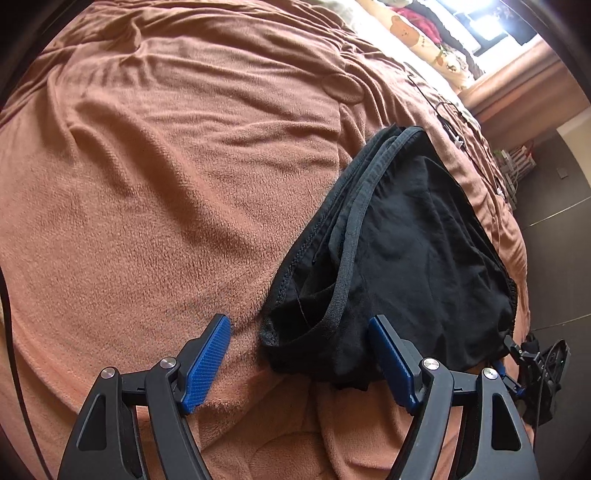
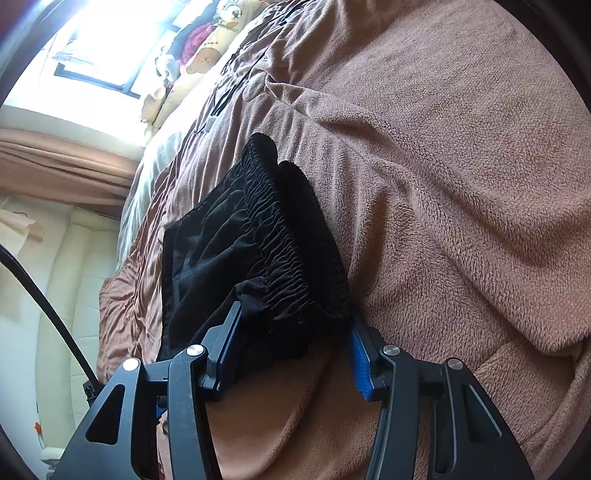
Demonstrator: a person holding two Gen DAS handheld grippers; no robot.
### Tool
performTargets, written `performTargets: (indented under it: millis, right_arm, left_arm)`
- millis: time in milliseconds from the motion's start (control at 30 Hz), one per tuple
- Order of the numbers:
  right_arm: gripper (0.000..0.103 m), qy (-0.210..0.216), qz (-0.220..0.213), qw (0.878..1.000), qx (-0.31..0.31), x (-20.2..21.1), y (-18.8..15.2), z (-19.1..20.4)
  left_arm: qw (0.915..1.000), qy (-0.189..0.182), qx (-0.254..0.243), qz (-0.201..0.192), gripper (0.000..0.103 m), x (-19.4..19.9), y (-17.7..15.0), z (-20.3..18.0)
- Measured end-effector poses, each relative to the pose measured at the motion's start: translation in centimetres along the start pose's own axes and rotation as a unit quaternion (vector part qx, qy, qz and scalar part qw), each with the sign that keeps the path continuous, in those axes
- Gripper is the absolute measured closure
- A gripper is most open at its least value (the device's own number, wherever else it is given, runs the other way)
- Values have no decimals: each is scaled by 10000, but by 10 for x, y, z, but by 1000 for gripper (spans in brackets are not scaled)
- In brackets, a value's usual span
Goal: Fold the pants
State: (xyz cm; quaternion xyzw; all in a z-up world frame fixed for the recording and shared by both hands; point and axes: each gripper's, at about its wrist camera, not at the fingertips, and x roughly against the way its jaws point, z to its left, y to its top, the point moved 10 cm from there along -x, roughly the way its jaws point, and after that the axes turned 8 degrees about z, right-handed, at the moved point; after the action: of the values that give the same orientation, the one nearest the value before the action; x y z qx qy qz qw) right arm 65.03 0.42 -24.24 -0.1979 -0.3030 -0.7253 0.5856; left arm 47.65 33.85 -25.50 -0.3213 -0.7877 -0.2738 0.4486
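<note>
Black pants lie folded in a compact stack on a brown fleece blanket. My left gripper hangs open just above the near hem corner, one blue pad over the blanket and the other over the black cloth. In the right wrist view the gathered elastic waistband of the pants runs down between the fingers of my right gripper. Its jaws stand half closed around the waistband corner, with no visible squeeze on the cloth. The right gripper also shows at the pants' far corner in the left wrist view.
The blanket covers a bed and is wrinkled all over. Bear-print pillows and a bright window sit at the far end. A thin cable lies beyond the pants. Dark floor runs beside the bed, and a cream padded surface shows beside the bed in the right wrist view.
</note>
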Motion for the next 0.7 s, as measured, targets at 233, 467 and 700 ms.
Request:
performTargets:
  millis: [233,467,700]
  right_arm:
    - [55,35,11,10000,-6,1,2,-1]
    - [55,117,50,9999,-74,-1,5,-3]
    - [68,395,-82,9989,-248,-2,11,-7]
  left_arm:
    - [9980,-525,266,220,38,-4,-6,-1]
    - [9942,-899,548,230,38,-8,-9,3]
    - [9910,-1110,743,3,80,-7,-7,7]
